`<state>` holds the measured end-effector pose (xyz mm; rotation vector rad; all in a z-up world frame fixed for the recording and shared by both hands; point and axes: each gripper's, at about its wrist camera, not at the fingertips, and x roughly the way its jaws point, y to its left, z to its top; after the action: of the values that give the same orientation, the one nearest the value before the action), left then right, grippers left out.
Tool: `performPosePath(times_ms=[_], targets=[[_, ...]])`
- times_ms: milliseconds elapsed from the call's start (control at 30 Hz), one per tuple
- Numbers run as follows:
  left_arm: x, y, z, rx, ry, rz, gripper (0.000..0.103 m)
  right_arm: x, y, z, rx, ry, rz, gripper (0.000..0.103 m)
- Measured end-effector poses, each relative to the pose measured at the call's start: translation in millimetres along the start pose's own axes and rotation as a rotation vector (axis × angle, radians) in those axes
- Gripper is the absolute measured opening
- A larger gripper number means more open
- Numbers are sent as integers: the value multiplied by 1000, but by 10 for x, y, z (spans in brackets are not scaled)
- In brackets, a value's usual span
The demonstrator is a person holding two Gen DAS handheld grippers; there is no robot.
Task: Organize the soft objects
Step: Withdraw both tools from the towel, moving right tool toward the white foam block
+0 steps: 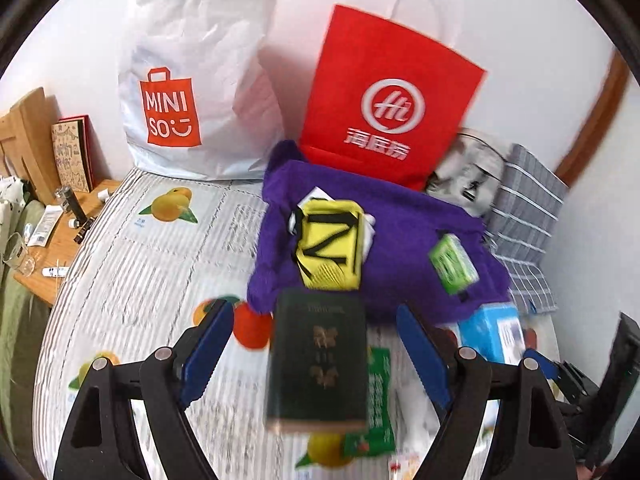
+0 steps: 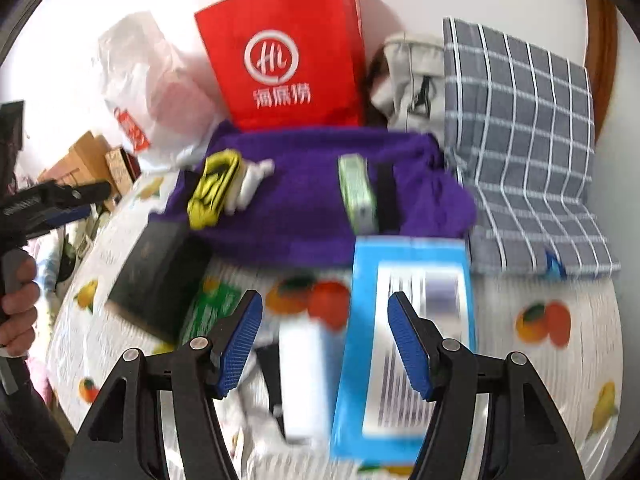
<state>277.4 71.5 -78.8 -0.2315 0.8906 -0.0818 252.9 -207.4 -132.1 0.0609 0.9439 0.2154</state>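
Left wrist view: your left gripper [image 1: 316, 356] hangs with its jaws wide apart and nothing between the pads. Below the gap a dark green book [image 1: 318, 364] lies on the fruit-print bedspread [image 1: 140, 280], partly over a green packet [image 1: 376, 412]. Just beyond the book, a purple cloth [image 1: 400, 240] is spread out; a yellow pouch [image 1: 330, 248] and a small green pack [image 1: 452, 266] rest on it. A blue box [image 1: 494, 334] sits at the cloth's near right edge. Behind the cloth a red bag [image 1: 384, 92] and a white bag [image 1: 192, 80] stand against the wall, with a grey checked cloth [image 1: 528, 216] at the right. A wooden desk [image 1: 68, 232] with small items is at the left.

In the right wrist view, your right gripper [image 2: 324, 340] is also open and holds nothing; the blue box [image 2: 404, 344] and a blurred white item [image 2: 304, 380] lie under it. The purple cloth [image 2: 312, 196] sits just past the box. At the left edge your hand [image 2: 18, 312] grips the left gripper's handle.
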Motion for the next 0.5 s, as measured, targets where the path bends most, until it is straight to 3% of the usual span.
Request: performPosePath(times_ms=[300,500], targets=[[-216,-26,-551,22,23,-41,82,-113,228,-456,-102,-12,-22,64],[-176,24,-799,10,64,-56,82,20,406,-596,-180,7,-66,44]])
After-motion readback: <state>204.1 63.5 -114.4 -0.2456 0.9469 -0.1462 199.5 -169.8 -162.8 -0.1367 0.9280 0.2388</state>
